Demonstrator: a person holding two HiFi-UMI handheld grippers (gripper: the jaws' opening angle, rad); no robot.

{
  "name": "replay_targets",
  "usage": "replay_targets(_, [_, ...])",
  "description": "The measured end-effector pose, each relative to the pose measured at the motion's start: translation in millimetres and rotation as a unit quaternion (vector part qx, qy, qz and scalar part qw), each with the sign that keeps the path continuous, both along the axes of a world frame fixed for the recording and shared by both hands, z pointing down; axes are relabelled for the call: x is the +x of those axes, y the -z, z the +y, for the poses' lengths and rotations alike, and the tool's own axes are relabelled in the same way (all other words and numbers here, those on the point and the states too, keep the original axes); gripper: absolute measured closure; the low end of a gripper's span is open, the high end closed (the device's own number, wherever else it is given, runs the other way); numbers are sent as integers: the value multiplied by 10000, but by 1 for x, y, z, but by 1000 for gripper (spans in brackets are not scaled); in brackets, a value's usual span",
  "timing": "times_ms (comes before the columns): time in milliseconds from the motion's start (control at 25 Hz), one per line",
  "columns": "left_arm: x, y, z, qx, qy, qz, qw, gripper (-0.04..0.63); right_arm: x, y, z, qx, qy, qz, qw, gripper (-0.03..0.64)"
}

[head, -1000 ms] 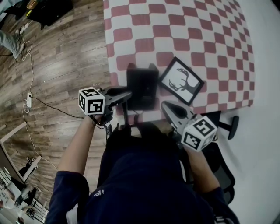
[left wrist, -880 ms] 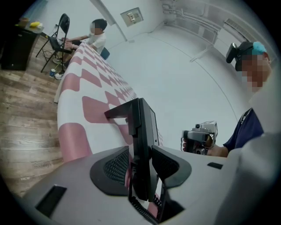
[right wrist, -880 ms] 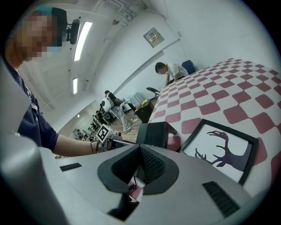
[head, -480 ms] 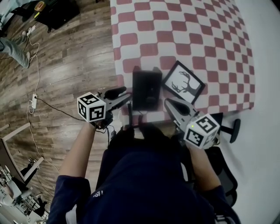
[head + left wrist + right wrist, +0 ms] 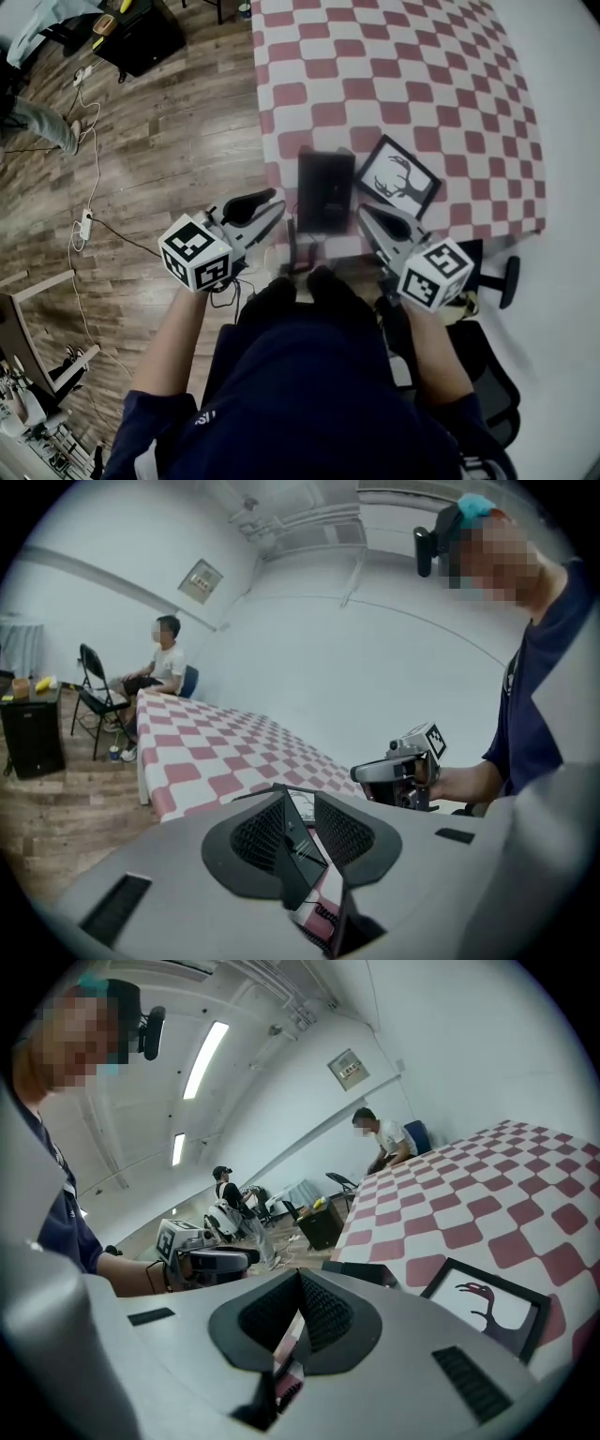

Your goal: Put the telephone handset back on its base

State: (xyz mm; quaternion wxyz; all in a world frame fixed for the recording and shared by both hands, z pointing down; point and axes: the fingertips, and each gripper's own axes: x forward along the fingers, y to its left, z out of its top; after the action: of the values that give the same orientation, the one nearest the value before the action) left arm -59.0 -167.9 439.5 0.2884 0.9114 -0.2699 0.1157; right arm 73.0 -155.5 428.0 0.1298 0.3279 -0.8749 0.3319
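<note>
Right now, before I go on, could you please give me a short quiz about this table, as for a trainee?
1. What pattern has the cloth under the phone?
2. The frame shows: A an animal, B a house, C a flower.
3. True or false: the frame lies to the left of the phone.
Key: 1 red and white checks; 2 A; 3 false, it lies to the right.
</note>
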Motion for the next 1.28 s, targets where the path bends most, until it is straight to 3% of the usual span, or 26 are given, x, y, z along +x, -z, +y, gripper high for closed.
replay_targets(400, [-1, 65, 33, 833, -228, -34, 9963, 506, -23, 31, 31, 441, -7, 2, 9990, 600])
replay_targets(960, [-5, 76, 87, 1175, -497, -297, 9914, 541, -50, 51, 73, 749, 66, 1, 9972, 601])
replay_targets(1280, [-5, 83, 97, 1287, -594, -261, 9896, 555, -61, 53, 84, 819, 223, 70, 9964, 601])
